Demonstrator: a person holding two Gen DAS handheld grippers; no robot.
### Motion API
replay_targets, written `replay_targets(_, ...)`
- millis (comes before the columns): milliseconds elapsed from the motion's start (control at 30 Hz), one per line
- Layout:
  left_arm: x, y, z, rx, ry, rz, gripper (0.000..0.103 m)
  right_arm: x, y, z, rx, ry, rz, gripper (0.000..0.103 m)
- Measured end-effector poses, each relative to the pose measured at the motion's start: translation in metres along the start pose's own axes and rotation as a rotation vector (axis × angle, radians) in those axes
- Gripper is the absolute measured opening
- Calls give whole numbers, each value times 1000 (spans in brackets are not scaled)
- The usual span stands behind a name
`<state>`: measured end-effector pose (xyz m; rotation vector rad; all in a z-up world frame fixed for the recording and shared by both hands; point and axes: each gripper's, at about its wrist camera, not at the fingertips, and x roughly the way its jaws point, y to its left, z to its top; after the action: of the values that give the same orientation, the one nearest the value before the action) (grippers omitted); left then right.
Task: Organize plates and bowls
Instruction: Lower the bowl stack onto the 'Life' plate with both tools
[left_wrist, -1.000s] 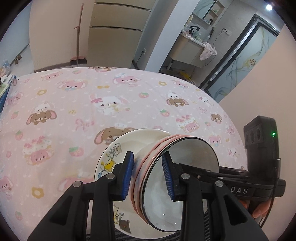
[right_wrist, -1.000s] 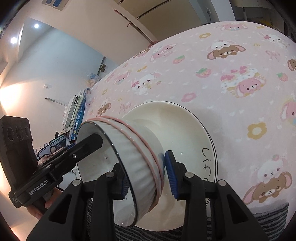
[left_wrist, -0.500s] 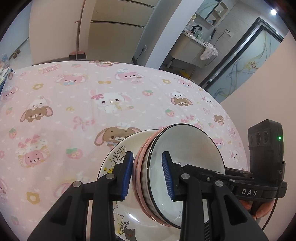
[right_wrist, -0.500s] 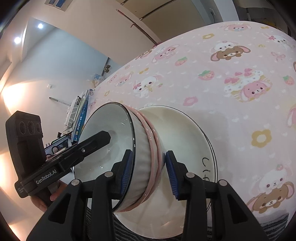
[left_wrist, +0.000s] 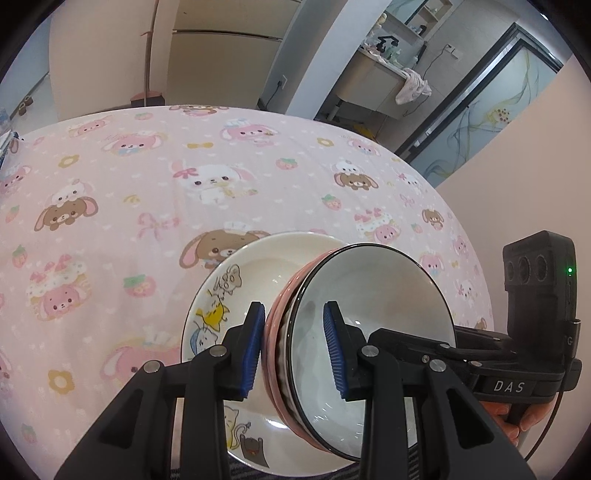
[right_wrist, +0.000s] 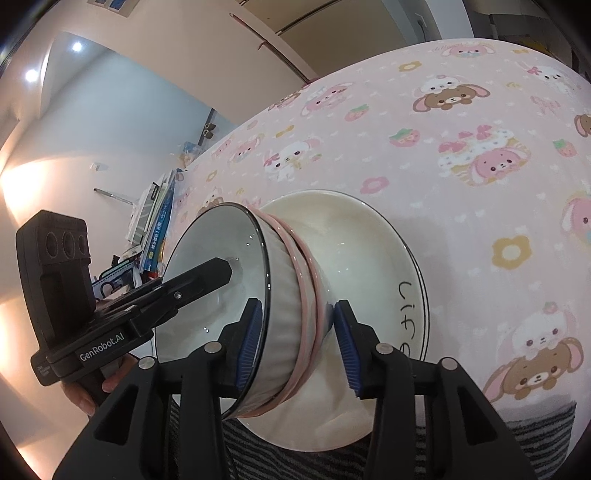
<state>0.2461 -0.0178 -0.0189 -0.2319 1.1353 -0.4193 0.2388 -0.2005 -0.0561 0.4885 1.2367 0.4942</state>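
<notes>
I have the nested bowls (left_wrist: 354, 350) resting in the deep plate (right_wrist: 369, 258), which sits near the close edge of the pink cartoon tablecloth (left_wrist: 147, 184); a white ribbed bowl with a dark rim sits inside pink-rimmed ones, how many I cannot tell. What the next move turns on is the stack's tilt: from my left gripper (left_wrist: 295, 347) its mouth faces right, and from my right gripper (right_wrist: 299, 343) it faces left, so the stack leans well off level between the two, walls inside both sets of fingers; neither hand is the nearer.

The left gripper is clamped on the stack, one blue pad against the pink outer wall and the other inside the white bowl; the right gripper's jaws are opening, with the stack's side between them, the right pad just at the pink foot and the left pad beside the ribbed wall, no firm press that I can see.

Both grippers point steeply downward from the near side; fingers of each hand show below the other tool's handle. I judge the stack is being settled upright into the plate, so the left hold matters most.
</notes>
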Motion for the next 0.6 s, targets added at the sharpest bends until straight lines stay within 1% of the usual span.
replay_targets(167, 4, 2, -1, -4, -5, 16, 34, 1, 8, -5, -42, 1, -32, 42)
replay_targets(467, 3, 0, -3, 18, -24, 26, 34, 4, 14, -7, -117, -39, -73, 42)
replay_targets(600, -2, -4, -7, 36, -52, 51, 34, 5, 17, -5, -132, -47, -84, 42)
